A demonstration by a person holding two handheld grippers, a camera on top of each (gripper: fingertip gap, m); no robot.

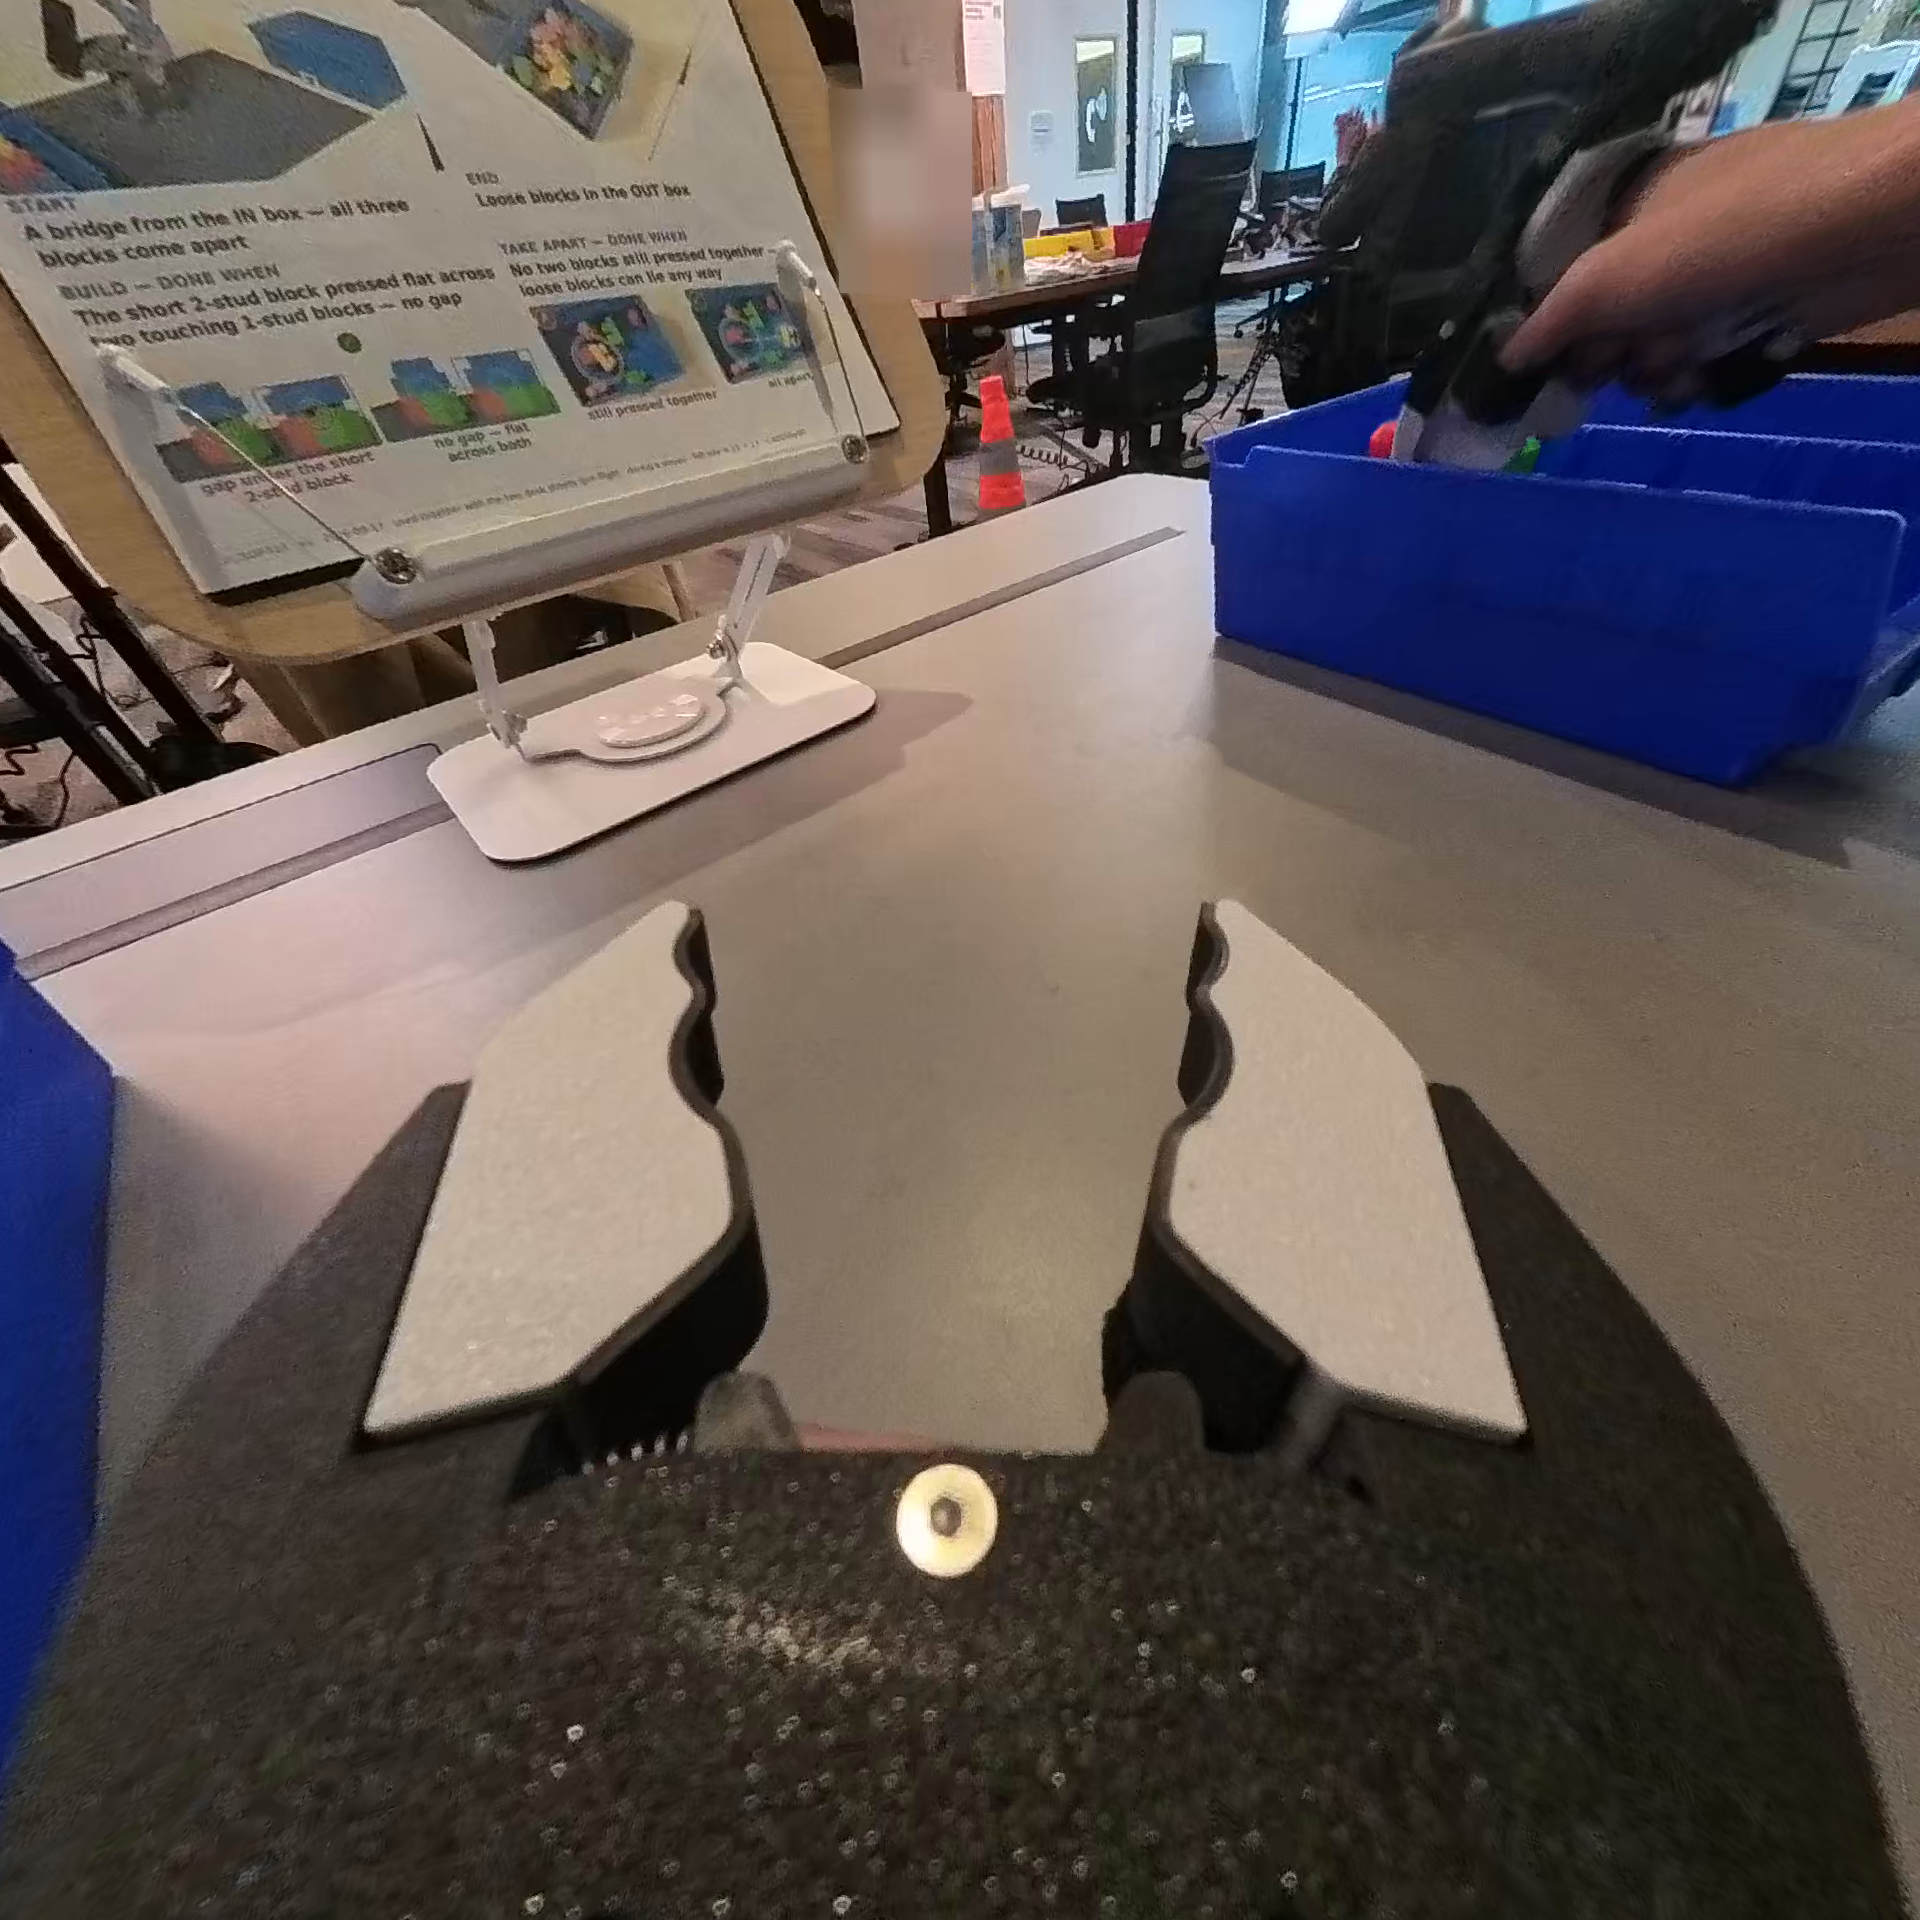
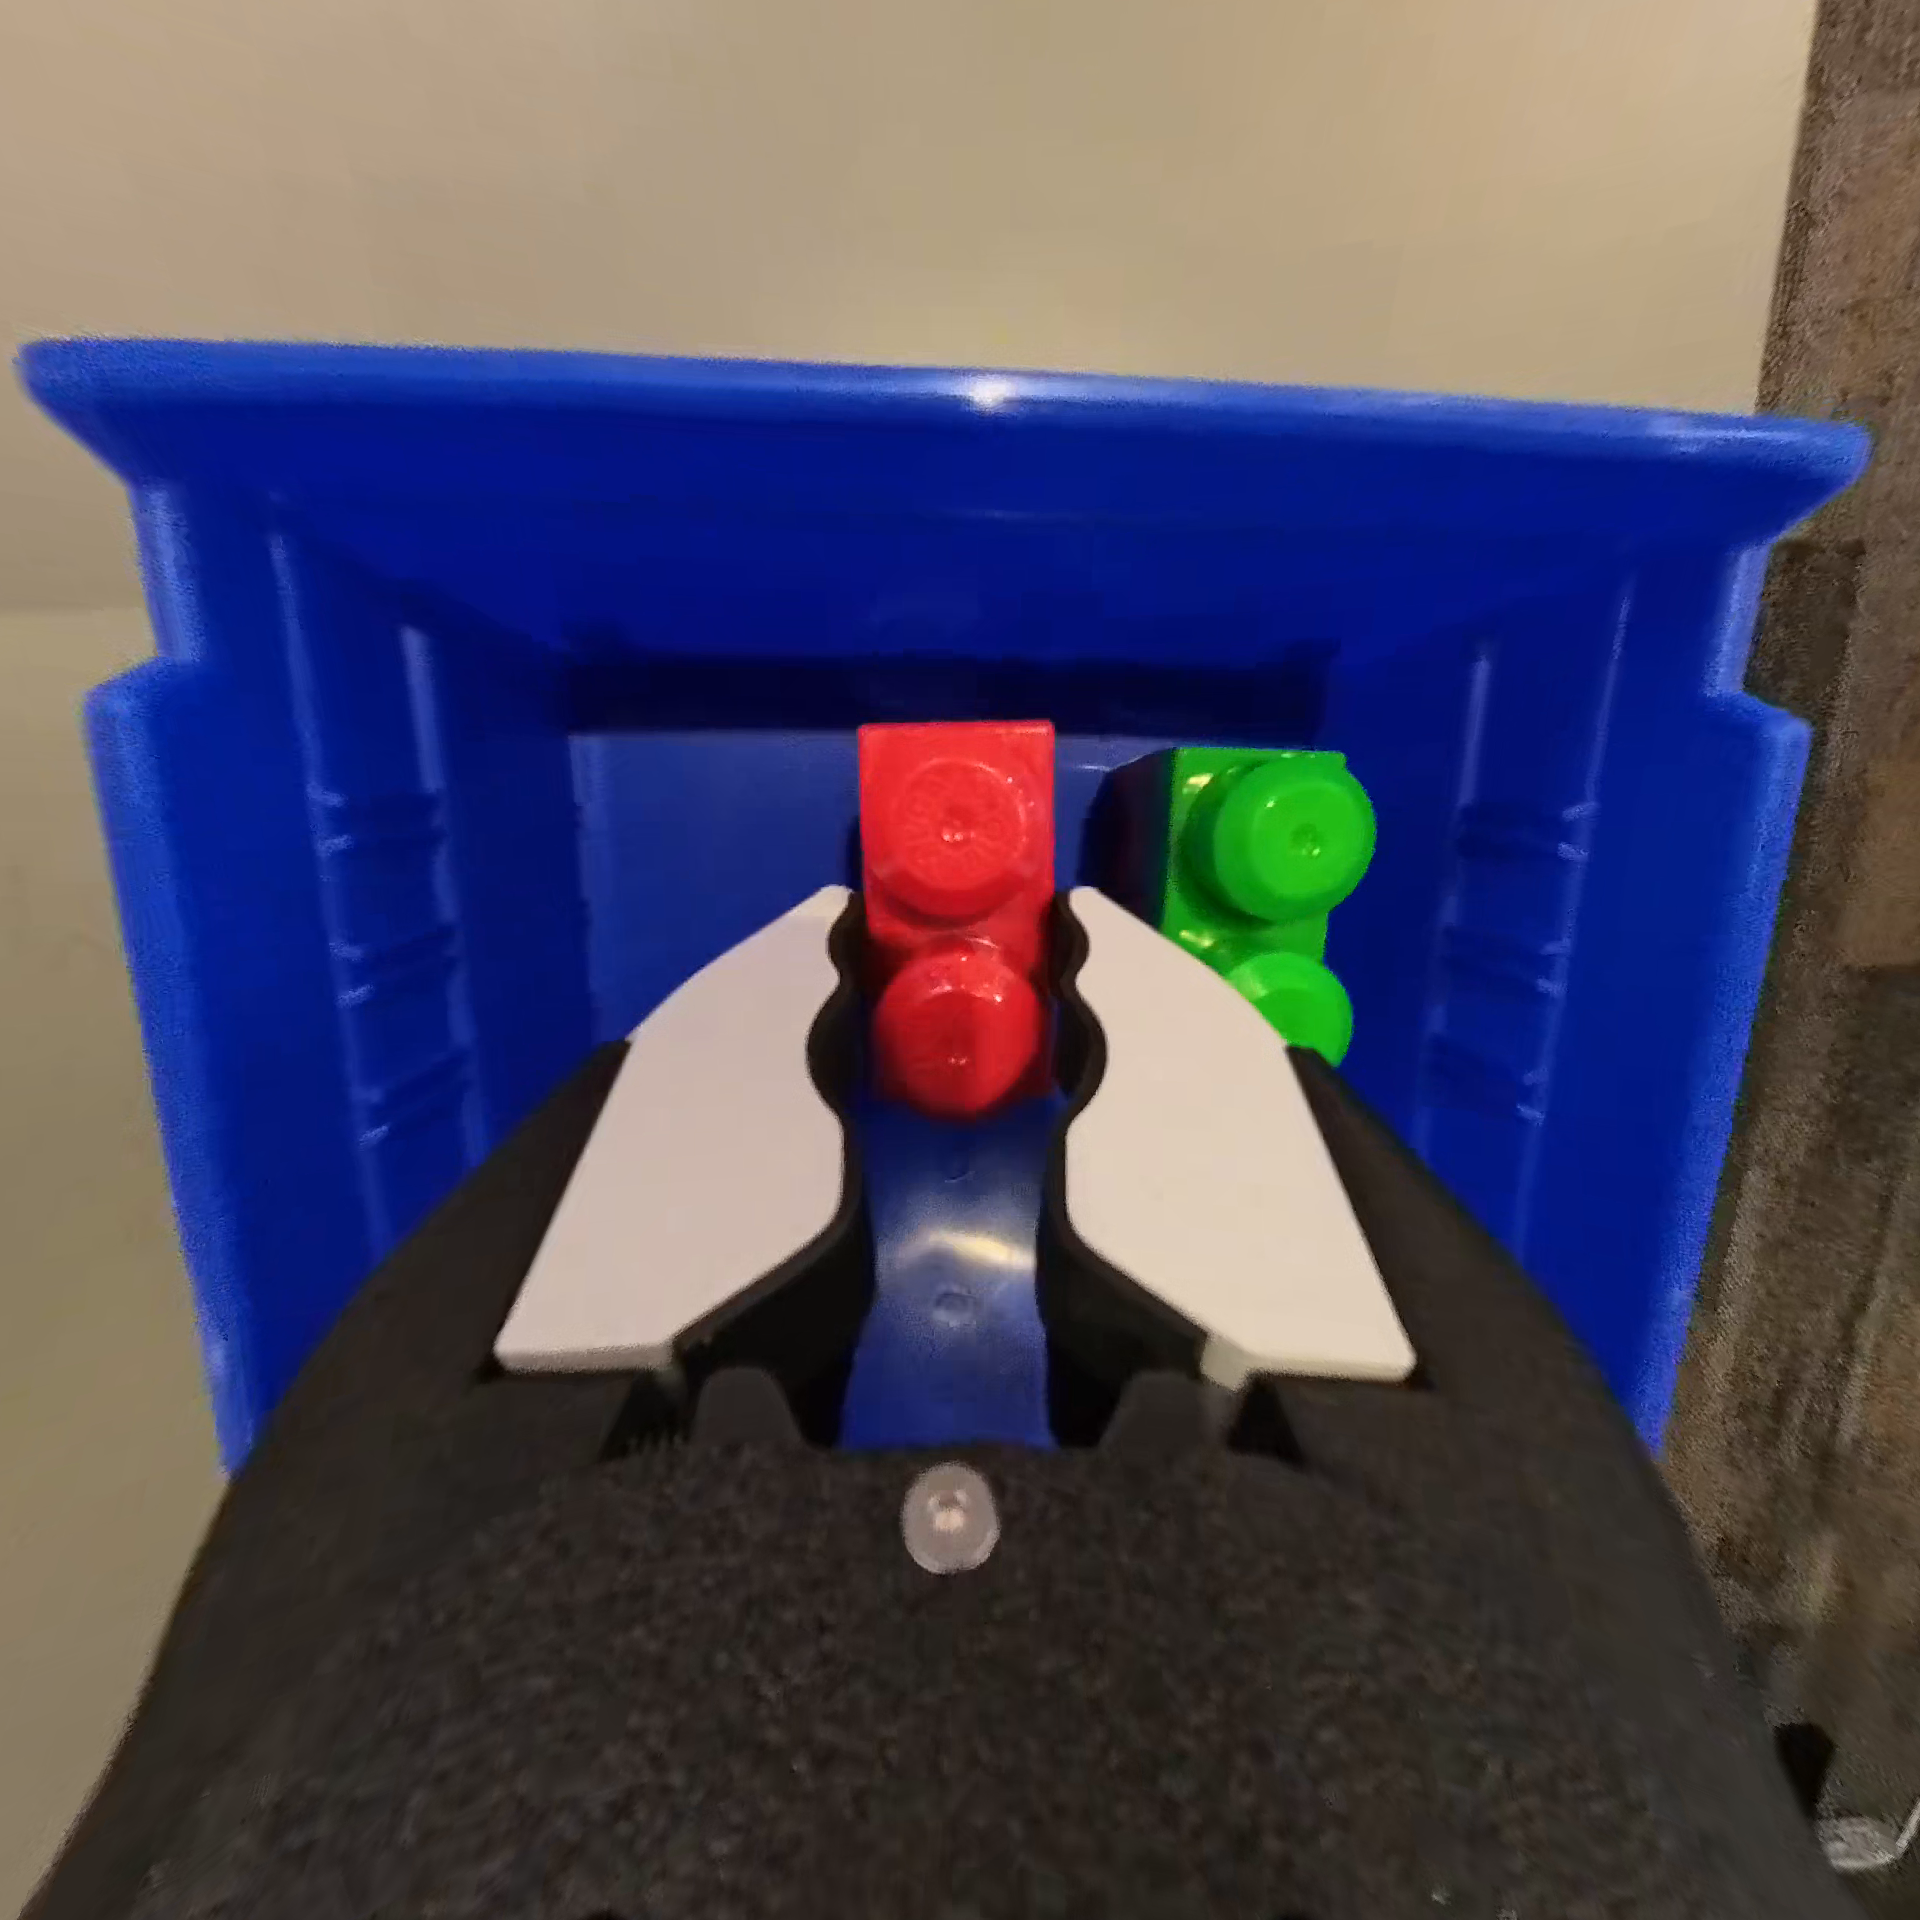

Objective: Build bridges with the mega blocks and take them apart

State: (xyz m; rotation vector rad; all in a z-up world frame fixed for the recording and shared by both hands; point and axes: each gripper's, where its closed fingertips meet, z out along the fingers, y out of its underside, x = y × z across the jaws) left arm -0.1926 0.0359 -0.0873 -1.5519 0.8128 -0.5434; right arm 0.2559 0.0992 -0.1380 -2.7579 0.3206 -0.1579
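Two claws show. At lower centre of the left wrist view, the left claw (image 1: 951,1023) is spread wide and empty over the grey worktop (image 1: 1351,935). In the right wrist view, the right claw (image 2: 954,935) grips a red two-stud block (image 2: 951,904) inside the blue bin (image 2: 312,831); a green two-stud block (image 2: 1262,894) sits just right of it.

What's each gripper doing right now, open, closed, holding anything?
Left gripper: open, empty, over the bare table.
Right gripper: down in the blue bin, shut on the red block.
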